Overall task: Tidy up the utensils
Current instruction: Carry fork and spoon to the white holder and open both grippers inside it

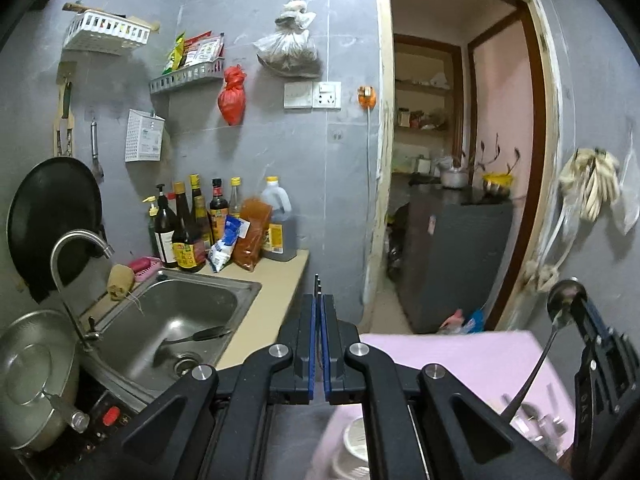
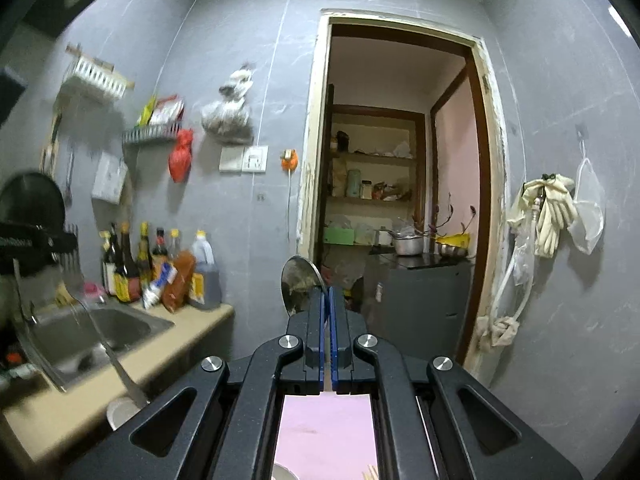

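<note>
In the left wrist view my left gripper [image 1: 319, 300] is shut on a metal fork [image 1: 318, 283], whose tines poke out just past the fingertips. At the right edge, my right gripper [image 1: 578, 306] pinches a metal spoon [image 1: 562, 300] below its bowl, the handle slanting down. In the right wrist view the right gripper [image 2: 329, 294] is shut on the spoon [image 2: 300, 284], bowl up and to the left of the pads. The left gripper [image 2: 56, 246] shows at the left edge with the fork [image 2: 104, 344] hanging from it. Both are held in the air above a pink-covered surface [image 1: 460, 356].
A steel sink [image 1: 248, 292] with a dark utensil [image 1: 200, 334] in it is set in the beige counter [image 1: 272, 312] to the left. Sauce bottles [image 1: 192, 228] stand behind it, a lidded pot [image 1: 32, 376] at near left. A white bowl [image 1: 356, 440] sits below. An open doorway [image 1: 460, 160] lies ahead.
</note>
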Available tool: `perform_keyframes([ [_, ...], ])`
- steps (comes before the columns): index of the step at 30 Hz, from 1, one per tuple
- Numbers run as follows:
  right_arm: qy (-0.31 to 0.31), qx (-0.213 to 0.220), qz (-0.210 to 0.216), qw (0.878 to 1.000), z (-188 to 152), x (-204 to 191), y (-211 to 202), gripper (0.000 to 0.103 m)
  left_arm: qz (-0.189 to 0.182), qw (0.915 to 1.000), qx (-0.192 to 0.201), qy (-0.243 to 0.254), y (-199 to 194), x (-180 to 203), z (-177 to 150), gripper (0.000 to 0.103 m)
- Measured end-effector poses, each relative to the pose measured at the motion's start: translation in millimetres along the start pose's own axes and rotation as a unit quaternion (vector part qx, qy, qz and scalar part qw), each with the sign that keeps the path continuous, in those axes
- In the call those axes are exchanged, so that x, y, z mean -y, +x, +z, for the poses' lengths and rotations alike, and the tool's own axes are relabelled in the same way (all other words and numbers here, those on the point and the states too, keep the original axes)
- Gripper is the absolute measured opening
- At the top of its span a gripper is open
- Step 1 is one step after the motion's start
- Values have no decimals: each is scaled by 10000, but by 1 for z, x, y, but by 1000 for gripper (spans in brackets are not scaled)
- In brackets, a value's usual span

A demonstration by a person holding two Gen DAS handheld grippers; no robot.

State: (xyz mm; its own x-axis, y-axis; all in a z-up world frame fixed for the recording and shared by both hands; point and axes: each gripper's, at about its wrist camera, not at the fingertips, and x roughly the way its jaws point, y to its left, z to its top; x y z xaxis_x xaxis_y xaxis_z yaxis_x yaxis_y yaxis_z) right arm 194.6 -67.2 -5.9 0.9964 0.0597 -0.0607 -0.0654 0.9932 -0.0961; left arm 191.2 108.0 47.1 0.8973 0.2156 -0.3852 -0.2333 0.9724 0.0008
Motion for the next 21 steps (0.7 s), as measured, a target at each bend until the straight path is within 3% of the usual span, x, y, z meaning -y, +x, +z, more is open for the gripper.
perform_keyframes([
  [5,-315,-255,-74,9992,-24,-12,13,2,-39,9995,-120,299,17,7,-29,3],
  [12,-348,-739,230,9964,-43,-13,22,2,-368,9964,-490,580,29,30,-54,4],
  [17,-56,-1190,459,9918,-53,-2,26,6,-767,9931,-882,102,36,21,-60,6],
  [21,187,-1352,810,9873,-58,8,21,27,-1093,9872,-1068,-450,38,8,-61,8],
])
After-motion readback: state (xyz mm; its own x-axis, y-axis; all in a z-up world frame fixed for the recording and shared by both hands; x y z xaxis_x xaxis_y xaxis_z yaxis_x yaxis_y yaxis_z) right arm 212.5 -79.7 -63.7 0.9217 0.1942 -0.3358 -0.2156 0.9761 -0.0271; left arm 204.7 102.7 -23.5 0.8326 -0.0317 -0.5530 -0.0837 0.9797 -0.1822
